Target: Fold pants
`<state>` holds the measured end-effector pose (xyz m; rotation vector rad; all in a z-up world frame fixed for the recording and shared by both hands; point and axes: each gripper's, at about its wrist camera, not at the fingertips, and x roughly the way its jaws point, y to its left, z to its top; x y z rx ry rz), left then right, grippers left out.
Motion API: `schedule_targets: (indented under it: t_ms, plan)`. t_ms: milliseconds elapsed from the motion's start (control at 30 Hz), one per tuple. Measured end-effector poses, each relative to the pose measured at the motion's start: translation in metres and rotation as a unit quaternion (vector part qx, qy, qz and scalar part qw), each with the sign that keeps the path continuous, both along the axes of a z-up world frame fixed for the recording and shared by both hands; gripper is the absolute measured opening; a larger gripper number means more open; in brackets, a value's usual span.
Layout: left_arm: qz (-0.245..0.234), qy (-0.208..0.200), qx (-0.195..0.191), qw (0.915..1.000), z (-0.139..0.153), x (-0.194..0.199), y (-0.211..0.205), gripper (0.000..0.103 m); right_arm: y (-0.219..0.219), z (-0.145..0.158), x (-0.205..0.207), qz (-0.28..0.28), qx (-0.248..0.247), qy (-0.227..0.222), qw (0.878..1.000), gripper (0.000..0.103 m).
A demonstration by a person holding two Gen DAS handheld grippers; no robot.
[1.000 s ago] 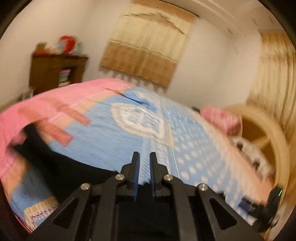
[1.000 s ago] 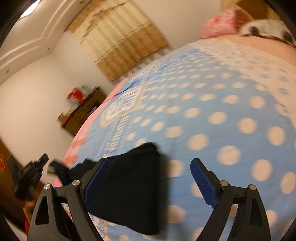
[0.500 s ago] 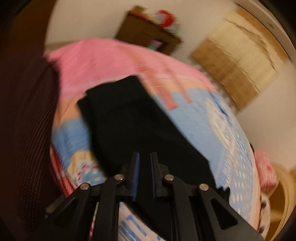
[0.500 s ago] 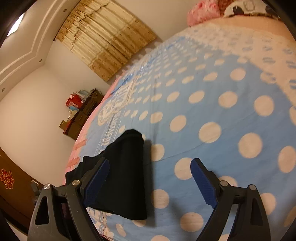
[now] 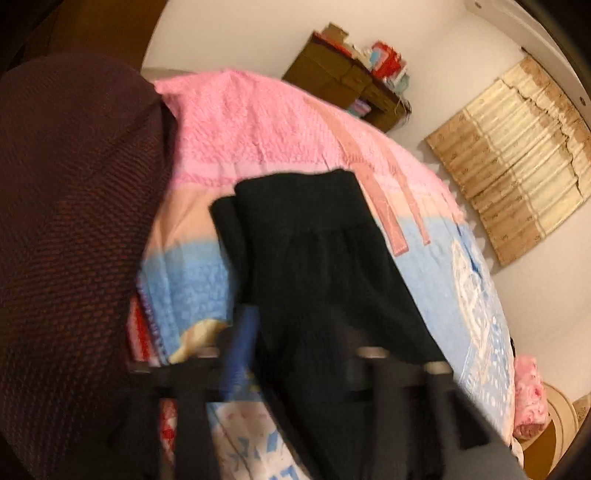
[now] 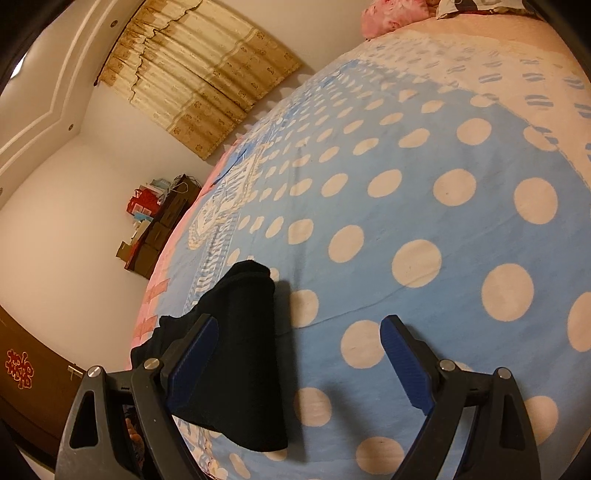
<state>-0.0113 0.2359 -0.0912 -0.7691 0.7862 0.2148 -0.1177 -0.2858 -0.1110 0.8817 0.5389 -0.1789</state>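
The black pants [image 5: 317,258] lie folded on the bed, waistband toward the pink end of the blanket. In the right wrist view they [image 6: 236,354] lie at the lower left, one end toward the blanket's edge. My left gripper [image 5: 295,343] is blurred by motion just above the pants; its jaws stand apart, one blue pad [image 5: 240,350] showing, and hold nothing. My right gripper [image 6: 299,358] is wide open and empty, its left finger over the pants and its right finger over bare blanket.
The bed carries a blue blanket with cream dots [image 6: 443,221] and a pink end [image 5: 258,122]. A dark maroom sleeve [image 5: 74,240] fills the left of the left wrist view. A brown shelf [image 5: 343,85], curtains [image 6: 199,81] and pillows [image 6: 384,18] stand around.
The left gripper has opened; it was shut half a second ago. It swung toward the waistband end. The right gripper stayed open and drew back slightly from the pants.
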Motion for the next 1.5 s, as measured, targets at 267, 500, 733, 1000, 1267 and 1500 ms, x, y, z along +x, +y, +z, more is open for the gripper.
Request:
schedule_targets:
  t_ms: [267, 500, 733, 1000, 1267, 1500]
  plan:
    - [-0.012, 0.021, -0.015, 0.9996, -0.01, 0.019, -0.004, 0.095, 0.003, 0.001, 0.005, 0.003, 0.0, 0.003, 1.0, 0.09]
    - [-0.024, -0.009, -0.04, 0.9989, -0.008, 0.034, 0.001, 0.008, 0.001, -0.002, 0.007, 0.001, 0.014, 0.006, 1.0, 0.09]
    - [-0.078, -0.076, -0.044, 0.9931, 0.011, 0.022, -0.001, 0.011, -0.001, 0.0, 0.006, -0.001, 0.015, 0.0, 1.0, 0.09]
    - [-0.199, -0.164, 0.053, 0.9646, 0.073, 0.006, -0.062, 0.011, -0.01, 0.001, -0.012, -0.02, 0.021, -0.011, 1.0, 0.09]
    - [-0.451, -0.284, 0.271, 0.8012, 0.113, -0.086, -0.214, 0.011, -0.022, 0.001, -0.037, -0.051, 0.017, -0.012, 0.999, 0.09]
    - [-0.563, -0.196, 0.458, 0.6589, 0.016, -0.132, -0.314, 0.025, -0.027, -0.007, -0.054, -0.063, 0.033, -0.007, 0.997, 0.091]
